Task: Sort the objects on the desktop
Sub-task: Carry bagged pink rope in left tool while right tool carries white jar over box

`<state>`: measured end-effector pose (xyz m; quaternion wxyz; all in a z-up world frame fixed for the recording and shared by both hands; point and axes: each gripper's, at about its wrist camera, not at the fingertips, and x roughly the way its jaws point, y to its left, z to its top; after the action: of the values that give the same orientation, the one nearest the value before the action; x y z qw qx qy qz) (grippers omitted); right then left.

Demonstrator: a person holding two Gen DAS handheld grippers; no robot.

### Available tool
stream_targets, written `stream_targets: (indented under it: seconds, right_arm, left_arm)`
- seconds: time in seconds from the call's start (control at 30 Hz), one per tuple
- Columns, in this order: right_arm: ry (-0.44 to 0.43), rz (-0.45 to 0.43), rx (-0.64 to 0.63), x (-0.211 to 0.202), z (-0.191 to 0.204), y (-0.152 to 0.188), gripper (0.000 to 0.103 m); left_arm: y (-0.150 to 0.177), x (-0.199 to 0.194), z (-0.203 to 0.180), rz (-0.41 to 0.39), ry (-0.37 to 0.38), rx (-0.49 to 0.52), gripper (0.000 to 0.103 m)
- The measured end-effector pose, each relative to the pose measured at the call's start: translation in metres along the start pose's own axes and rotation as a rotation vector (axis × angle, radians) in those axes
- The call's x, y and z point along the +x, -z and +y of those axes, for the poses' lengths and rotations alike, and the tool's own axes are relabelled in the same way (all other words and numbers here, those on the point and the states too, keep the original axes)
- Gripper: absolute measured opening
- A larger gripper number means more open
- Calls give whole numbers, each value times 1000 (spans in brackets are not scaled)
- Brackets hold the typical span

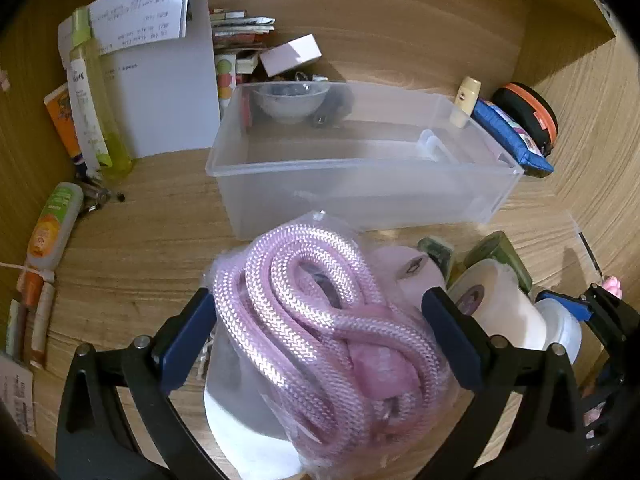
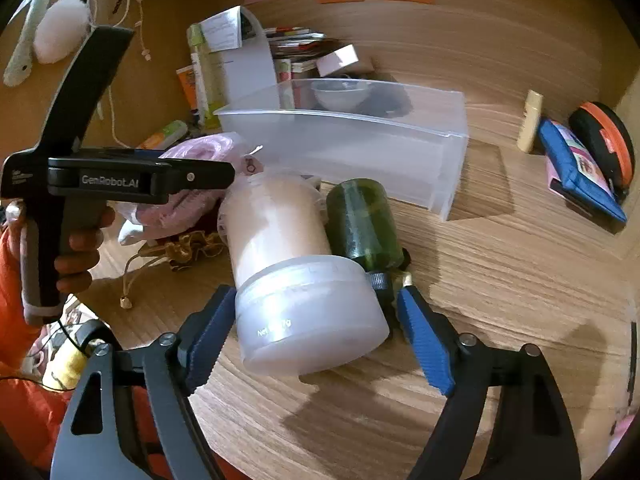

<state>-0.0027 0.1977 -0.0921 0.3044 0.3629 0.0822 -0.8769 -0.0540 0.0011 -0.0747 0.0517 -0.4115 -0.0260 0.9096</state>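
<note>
My left gripper (image 1: 320, 296) stands wide open over a clear plastic bag of coiled pink braided rope (image 1: 316, 320). The bag fills the gap between the blue pads. In the right wrist view the same bag (image 2: 192, 200) rests low on the desk under that gripper. My right gripper (image 2: 316, 292) is open astride the lid end of a white translucent jar (image 2: 280, 232) lying on its side, with a small gap at the right pad. A green bottle (image 2: 362, 220) lies against the jar. Behind them stands a clear plastic bin (image 1: 280, 170) with a small clear piece inside.
Bottles and tubes (image 1: 92, 92) and a paper sheet (image 1: 168, 92) crowd the back left. A bowl (image 1: 290, 100) sits behind the bin. A cream tube (image 1: 464, 100), blue pouch (image 1: 512, 136) and black-orange round case (image 1: 528, 112) lie at the right. A gold drawstring pouch (image 2: 188, 248) lies beside the jar.
</note>
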Motion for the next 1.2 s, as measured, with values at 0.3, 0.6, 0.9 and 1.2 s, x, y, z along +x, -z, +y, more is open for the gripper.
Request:
stream_targets:
  seconds: [0.3,0.6,0.9,1.2]
  right_arm:
    - [-56,5,-50,0,3,-2,66]
    - [-36,-33,9,-19,-14,-7,65]
    - [20,-98,36,-42,-30,-20,65]
    - [15,-113,27,-44,-34,-30,65]
  left_arm:
    - [3,1,-4,-32,-26,42,73]
    - [-6,-13,4,-58,-34,56,40]
    - [-8,-15,12,-49,-17,60,35]
    - [1,8,-3,31,-23,128,48]
